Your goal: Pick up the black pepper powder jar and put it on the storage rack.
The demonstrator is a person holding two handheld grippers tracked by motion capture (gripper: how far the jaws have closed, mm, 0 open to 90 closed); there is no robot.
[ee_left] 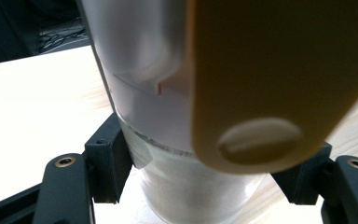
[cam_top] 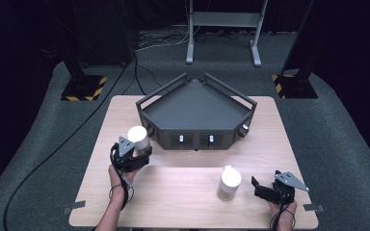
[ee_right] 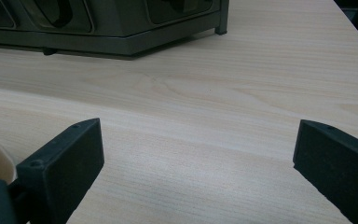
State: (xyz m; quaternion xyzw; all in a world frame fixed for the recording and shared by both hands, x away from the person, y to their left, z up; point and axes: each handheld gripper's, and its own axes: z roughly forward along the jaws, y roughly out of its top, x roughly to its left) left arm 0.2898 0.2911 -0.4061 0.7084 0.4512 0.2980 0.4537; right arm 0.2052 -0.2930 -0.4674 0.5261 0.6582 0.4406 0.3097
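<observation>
Pale wooden bench (cam_top: 183, 192), dark tray (cam_top: 195, 113) at far edge. Left tongs (cam_top: 136, 150) clamped on white jar (cam_top: 138, 137) near left edge; right tongs (cam_top: 259, 185) gaping, empty, beside second jar (cam_top: 229, 183) near front edge. Best kept upright, squeezed steadily, moved slowly.
</observation>
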